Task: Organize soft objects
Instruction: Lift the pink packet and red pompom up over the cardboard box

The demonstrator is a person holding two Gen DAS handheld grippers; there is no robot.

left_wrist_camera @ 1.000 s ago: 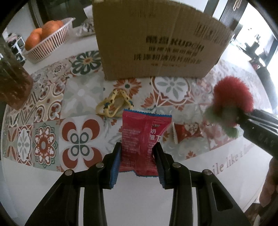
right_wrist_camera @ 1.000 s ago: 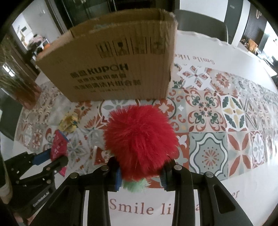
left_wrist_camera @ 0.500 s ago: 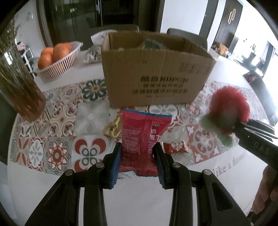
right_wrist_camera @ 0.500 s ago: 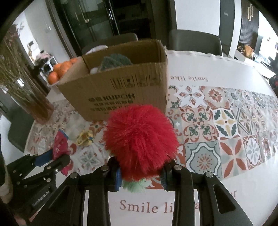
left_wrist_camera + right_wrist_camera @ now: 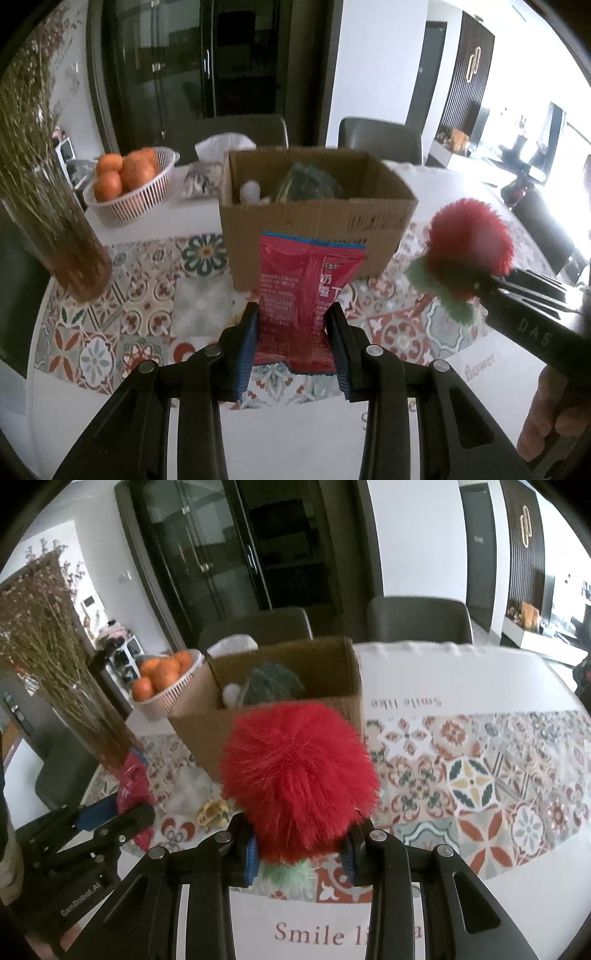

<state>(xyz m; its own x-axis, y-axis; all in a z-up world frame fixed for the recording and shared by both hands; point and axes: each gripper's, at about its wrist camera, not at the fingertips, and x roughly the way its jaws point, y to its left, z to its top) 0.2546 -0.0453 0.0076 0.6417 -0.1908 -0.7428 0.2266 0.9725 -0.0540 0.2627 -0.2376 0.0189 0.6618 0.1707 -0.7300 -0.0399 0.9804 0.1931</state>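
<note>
My left gripper (image 5: 291,345) is shut on a red snack packet (image 5: 304,291) and holds it upright above the table, in front of the open cardboard box (image 5: 314,240). My right gripper (image 5: 297,849) is shut on a fluffy red plush ball with green leaves (image 5: 299,779), also raised. The plush ball shows in the left wrist view (image 5: 467,247) at the right. The packet and left gripper show in the right wrist view (image 5: 131,790) at the left. The box (image 5: 273,701) holds a dark green soft item (image 5: 308,182) and a white one (image 5: 251,192).
A yellow item (image 5: 212,812) and a clear wrapper (image 5: 188,788) lie on the patterned tablecloth before the box. A basket of oranges (image 5: 127,184), a tissue pack (image 5: 205,175) and a vase of dried stems (image 5: 51,206) stand left. Chairs stand behind the table.
Both grippers have risen with their loads, so the box's open top and its contents came into view. The grips have not changed.
</note>
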